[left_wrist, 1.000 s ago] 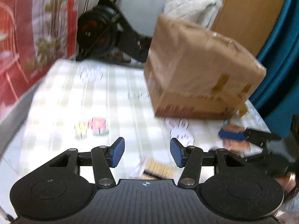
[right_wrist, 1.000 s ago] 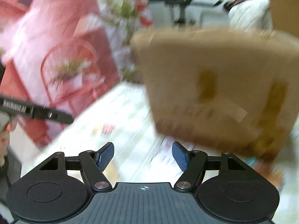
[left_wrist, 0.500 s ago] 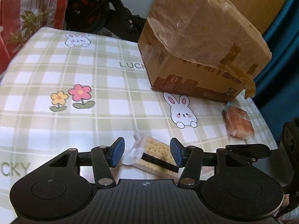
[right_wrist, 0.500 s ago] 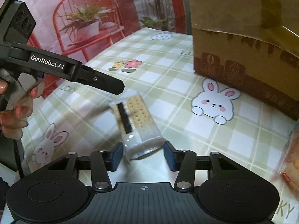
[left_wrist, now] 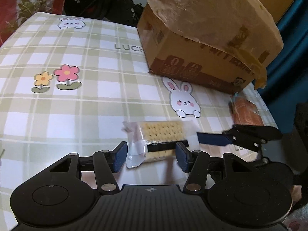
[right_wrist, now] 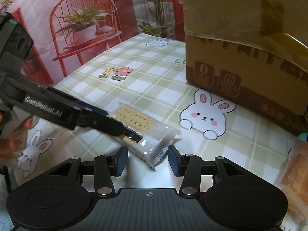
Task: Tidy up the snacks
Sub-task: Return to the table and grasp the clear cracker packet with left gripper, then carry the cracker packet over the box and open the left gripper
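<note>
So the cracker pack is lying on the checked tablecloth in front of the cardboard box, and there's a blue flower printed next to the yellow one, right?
Not quite. The flower beside the yellow one is pink, not blue, as the left wrist view shows. The rest holds: the cracker pack lies on the checked tablecloth in front of the cardboard box.

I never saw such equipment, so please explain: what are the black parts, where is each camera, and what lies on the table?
No robot: a person holds a two-finger claw in each hand, each with a camera looking along its fingers. One picture looks past the left claw, the other past the right claw. On the checked tablecloth lie a cracker packet, a cardboard box and an orange snack packet. Both claws straddle the cracker packet; the right jaws have just been closing, but neither visibly grips.
</note>
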A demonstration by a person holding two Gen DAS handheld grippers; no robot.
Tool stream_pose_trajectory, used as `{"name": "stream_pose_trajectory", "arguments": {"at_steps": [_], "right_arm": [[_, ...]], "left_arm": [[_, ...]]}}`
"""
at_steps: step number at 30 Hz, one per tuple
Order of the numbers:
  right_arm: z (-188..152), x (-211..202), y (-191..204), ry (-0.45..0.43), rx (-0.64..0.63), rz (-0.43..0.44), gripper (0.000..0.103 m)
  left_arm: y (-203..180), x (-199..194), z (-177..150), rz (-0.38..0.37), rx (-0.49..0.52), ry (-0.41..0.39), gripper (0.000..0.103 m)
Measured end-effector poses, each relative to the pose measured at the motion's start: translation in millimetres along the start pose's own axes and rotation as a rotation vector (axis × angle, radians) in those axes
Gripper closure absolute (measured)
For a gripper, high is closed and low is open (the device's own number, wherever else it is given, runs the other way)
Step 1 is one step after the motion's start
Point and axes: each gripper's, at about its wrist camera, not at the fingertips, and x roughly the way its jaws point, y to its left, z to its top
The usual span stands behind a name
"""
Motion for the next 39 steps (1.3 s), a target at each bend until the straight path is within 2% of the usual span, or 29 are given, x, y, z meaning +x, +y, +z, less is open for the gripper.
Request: {"name": "stream_pose_trajectory", "arguments": {"at_steps": [4, 10, 14, 19, 26, 30, 35, 39], "right_arm": [[-1.0, -0.2, -4.1, -0.016, -0.028, -0.006, 0.065], [-5.3, -12.4, -13.4, -0.033, -0.029, -0.015, 0.067], [-3.2, -31.3, -17.3, -0.087, -0.048, -0.036, 0.067], [13.1, -66.2, -20.3, -0.175, -0.152, -0.081, 0.069], [58.5, -129.6, -47.4, -0.306, -0.185, -0.125, 0.069], [88.6, -160.8, -71.7, -0.364, -0.182, -0.147, 0.069], [117.9, -186.9, -102.9, -0.404, -0.201, -0.192, 0.069], [140.5, -189.6, -134.6, -0.416, -0.174, -0.199, 0.069]], "left_arm": [[-10.9, 6.2, -0.5, 0.013, 0.016, -0.011, 0.049], [-31.5, 5.3, 0.9, 0.035, 0.053, -0.035, 0.052], [-46.2, -4.0, 9.2, 0.025, 0.057, -0.084, 0.052], [-70.5, -21.9, 27.5, 0.022, 0.088, -0.164, 0.052], [-122.2, -54.2, 75.5, 0.015, 0.167, -0.305, 0.052], [-149.4, -63.6, 111.2, -0.003, 0.199, -0.358, 0.052], [-176.5, -61.3, 154.3, -0.028, 0.242, -0.374, 0.052], [-190.8, -47.7, 183.8, -0.02, 0.265, -0.373, 0.052]]}}
